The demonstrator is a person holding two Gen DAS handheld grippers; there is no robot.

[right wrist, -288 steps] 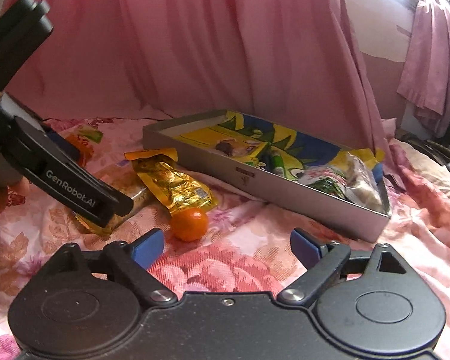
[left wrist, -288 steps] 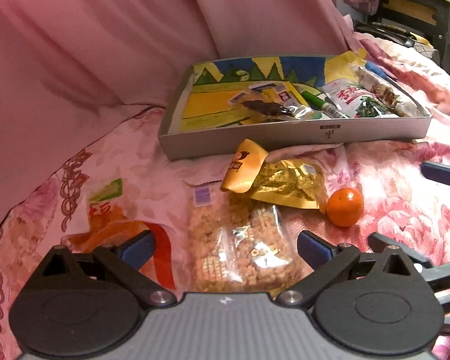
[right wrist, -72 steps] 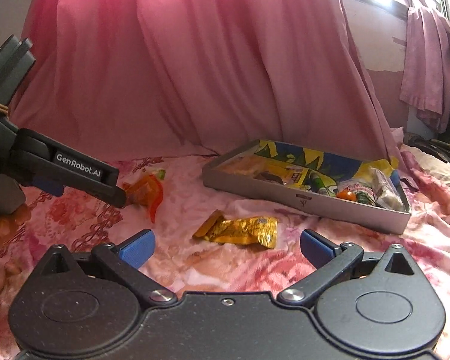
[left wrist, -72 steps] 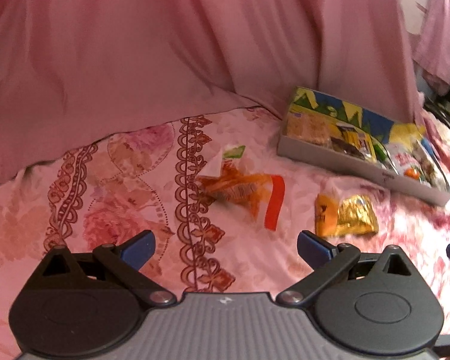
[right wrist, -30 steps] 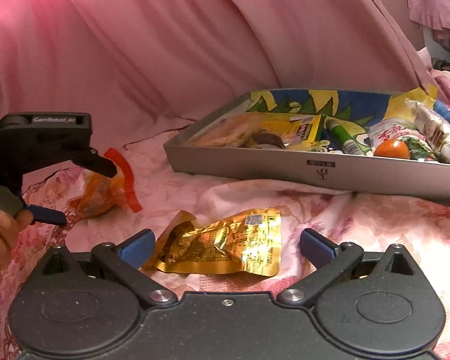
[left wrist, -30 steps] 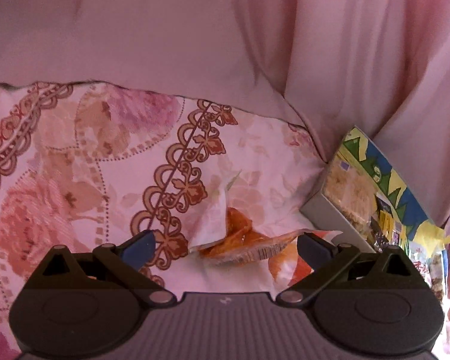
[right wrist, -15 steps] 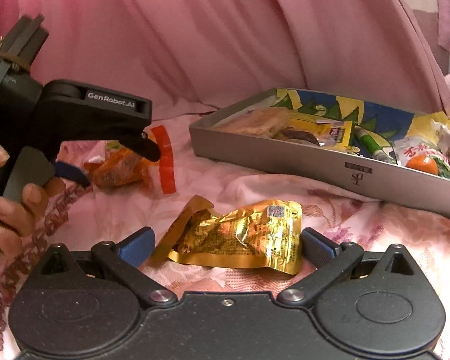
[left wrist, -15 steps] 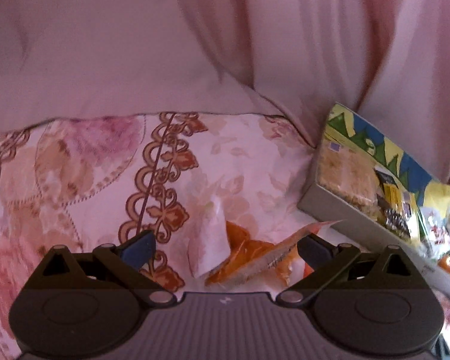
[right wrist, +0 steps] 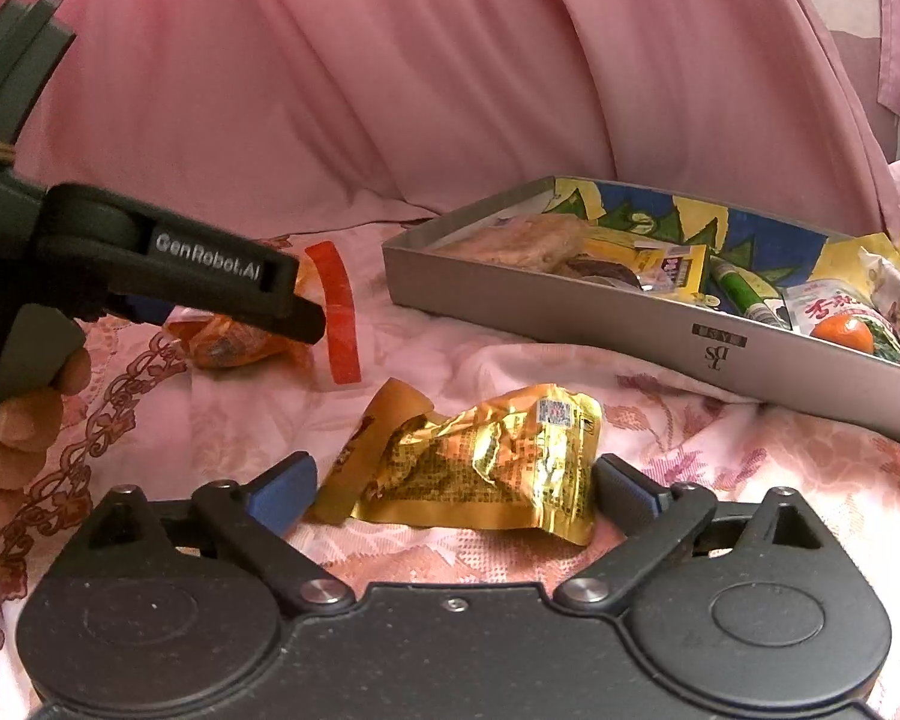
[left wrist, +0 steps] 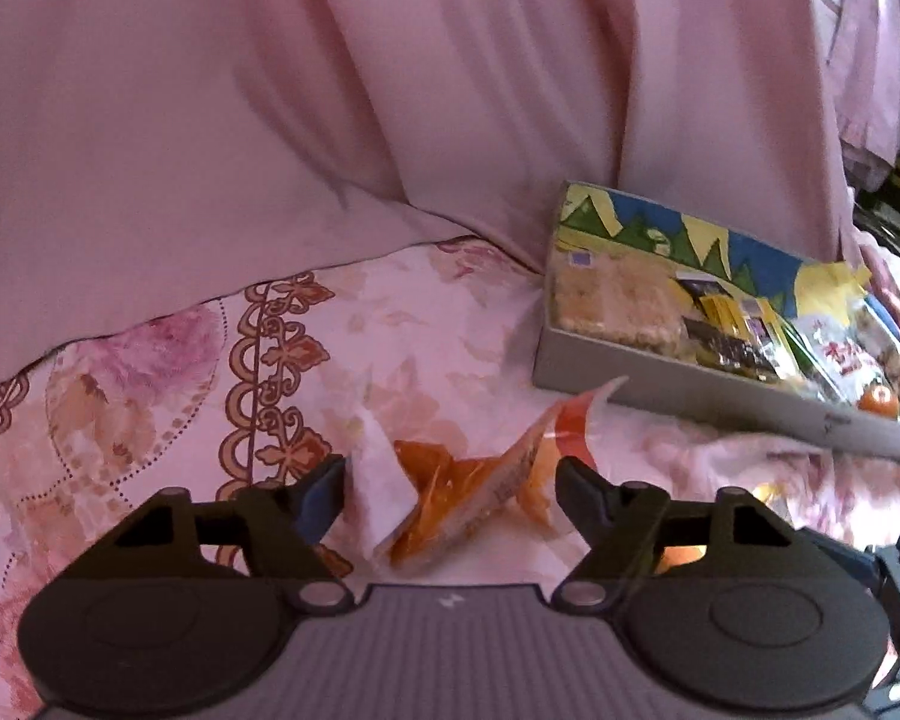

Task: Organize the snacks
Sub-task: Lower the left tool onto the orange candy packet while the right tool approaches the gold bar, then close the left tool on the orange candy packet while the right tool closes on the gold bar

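Observation:
An orange snack packet (left wrist: 462,498) with a red and white end lies on the floral bedspread, between the fingers of my left gripper (left wrist: 450,495). The jaws are partly closed around it; I cannot tell if they grip it. It also shows in the right wrist view (right wrist: 234,342), under the left gripper (right wrist: 258,318). A gold foil packet (right wrist: 480,462) lies crumpled between the open fingers of my right gripper (right wrist: 453,492), untouched. The grey box (right wrist: 570,306) with a colourful lining holds several snacks and an orange (right wrist: 843,333). The box also shows in the left wrist view (left wrist: 690,390).
Pink curtain fabric (right wrist: 390,90) hangs close behind the box and bedspread. The person's hand (right wrist: 24,414) holds the left gripper's handle at the left edge. The flowered bedspread (left wrist: 210,360) extends left of the orange packet.
My left gripper's fingers have narrowed around the orange packet, and the view has swung towards the box. My right gripper has moved closer to the gold packet, which now lies between its fingers.

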